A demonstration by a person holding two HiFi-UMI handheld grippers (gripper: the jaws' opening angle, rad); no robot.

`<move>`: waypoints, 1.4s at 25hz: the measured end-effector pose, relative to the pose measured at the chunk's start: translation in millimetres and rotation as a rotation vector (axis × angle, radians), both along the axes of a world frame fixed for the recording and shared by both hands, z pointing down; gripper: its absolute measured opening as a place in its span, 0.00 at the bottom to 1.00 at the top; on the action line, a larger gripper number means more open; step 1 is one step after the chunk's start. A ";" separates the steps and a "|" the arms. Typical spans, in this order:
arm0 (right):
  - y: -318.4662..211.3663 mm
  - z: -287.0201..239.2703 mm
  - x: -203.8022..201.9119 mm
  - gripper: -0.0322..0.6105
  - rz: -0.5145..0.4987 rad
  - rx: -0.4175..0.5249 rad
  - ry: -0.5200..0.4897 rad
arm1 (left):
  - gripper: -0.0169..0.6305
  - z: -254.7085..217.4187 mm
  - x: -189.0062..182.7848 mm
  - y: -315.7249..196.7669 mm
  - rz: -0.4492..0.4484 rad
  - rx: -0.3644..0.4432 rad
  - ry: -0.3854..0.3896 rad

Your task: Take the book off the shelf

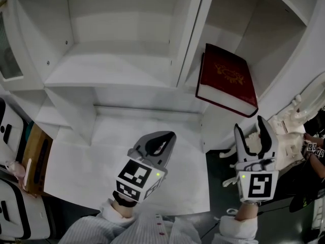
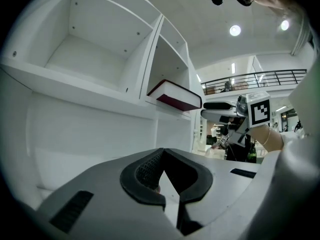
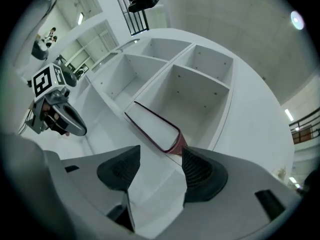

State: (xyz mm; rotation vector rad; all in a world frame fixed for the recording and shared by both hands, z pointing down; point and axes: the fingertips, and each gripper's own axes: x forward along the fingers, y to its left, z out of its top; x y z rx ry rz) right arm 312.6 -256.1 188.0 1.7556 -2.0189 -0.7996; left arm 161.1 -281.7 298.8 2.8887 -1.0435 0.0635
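Note:
A dark red hardcover book [image 1: 227,78] lies flat in the right compartment of the white shelf [image 1: 122,70], and its near end juts out past the shelf edge. My right gripper [image 1: 250,126] is just in front of and below that end, open, with nothing between its jaws. In the right gripper view the book [image 3: 152,129] is straight ahead of the right gripper [image 3: 159,164], with one corner close to the right-hand pad [image 3: 200,171]. My left gripper [image 1: 170,134] hangs shut over the lower white ledge, left of the book. The left gripper view shows the book [image 2: 175,96] from the side.
The other shelf compartments [image 1: 117,14] hold nothing. A broad white ledge [image 1: 91,172] runs below them. A white ornate object [image 1: 289,126] stands at the right, beside another person's hand [image 1: 315,149]. A wooden piece [image 1: 35,151] is at the far left.

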 end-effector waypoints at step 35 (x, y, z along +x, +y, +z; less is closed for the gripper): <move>-53.6 -11.4 -17.8 0.45 0.061 -0.003 0.704 | 0.04 14.6 -23.3 -20.0 -0.052 -0.035 0.040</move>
